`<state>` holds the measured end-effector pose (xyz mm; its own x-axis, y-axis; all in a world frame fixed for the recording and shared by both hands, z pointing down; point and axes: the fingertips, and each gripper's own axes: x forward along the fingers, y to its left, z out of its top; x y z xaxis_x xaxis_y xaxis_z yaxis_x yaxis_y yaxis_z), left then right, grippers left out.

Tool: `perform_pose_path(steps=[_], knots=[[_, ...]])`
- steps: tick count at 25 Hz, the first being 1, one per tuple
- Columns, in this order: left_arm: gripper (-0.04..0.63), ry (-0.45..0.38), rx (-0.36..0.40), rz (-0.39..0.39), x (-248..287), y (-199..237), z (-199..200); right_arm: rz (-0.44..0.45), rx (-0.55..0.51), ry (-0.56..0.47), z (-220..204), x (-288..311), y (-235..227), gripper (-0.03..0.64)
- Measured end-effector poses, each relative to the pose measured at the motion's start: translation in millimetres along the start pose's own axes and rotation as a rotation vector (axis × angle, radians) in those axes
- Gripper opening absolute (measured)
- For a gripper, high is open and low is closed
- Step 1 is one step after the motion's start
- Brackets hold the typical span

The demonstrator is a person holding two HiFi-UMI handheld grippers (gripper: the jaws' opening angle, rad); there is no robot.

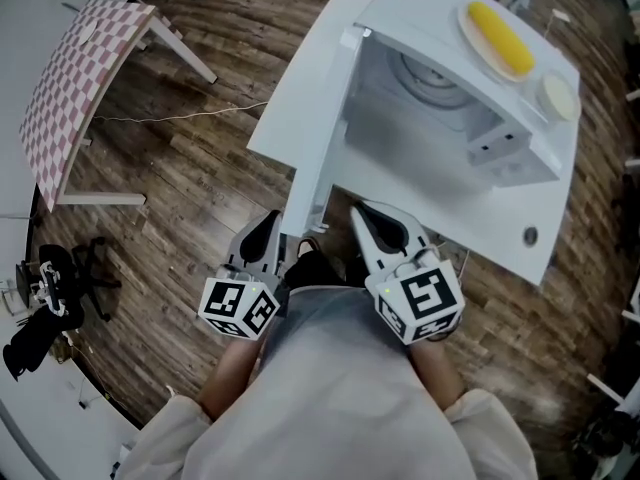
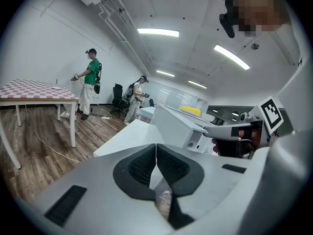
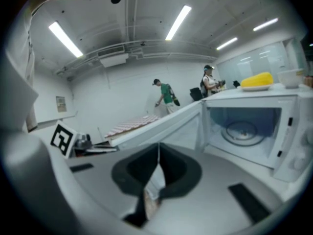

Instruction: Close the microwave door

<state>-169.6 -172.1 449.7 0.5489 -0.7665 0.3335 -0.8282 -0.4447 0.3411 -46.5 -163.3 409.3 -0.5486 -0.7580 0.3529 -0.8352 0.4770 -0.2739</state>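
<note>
A white microwave [image 1: 520, 198] stands with its door [image 1: 305, 108] swung wide open to the left, so the cavity and glass turntable [image 1: 432, 78] show. Both grippers hang just in front of it and touch nothing. My left gripper [image 1: 266, 230] is shut and empty, by the door's near edge. My right gripper [image 1: 366, 218] is shut too, below the cavity's front. The left gripper view has the door [image 2: 129, 137] ahead of shut jaws. In the right gripper view the open cavity [image 3: 244, 131] lies to the right and the door [image 3: 161, 124] straight ahead.
A plate with a yellow corn cob [image 1: 502, 38] and a small bowl [image 1: 557, 96] sit on the microwave's top. A checkered table [image 1: 80, 78] stands at the left, with a cable [image 1: 180, 118] across the wooden floor and black gear [image 1: 45, 303] beside it. Two people [image 2: 90, 80] stand far off.
</note>
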Motion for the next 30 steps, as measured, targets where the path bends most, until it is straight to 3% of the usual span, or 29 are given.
perform_pose_path(steps=[18,30], knots=[[0.02,0.052,0.067,-0.21,25,-91,-19,-0.138,0.047,-0.025,-19,-65,-42,0.023],[0.02,0.079,0.108,-0.301,41,-138,-31,-0.205,0.076,-0.073,-19,-101,-66,0.023]])
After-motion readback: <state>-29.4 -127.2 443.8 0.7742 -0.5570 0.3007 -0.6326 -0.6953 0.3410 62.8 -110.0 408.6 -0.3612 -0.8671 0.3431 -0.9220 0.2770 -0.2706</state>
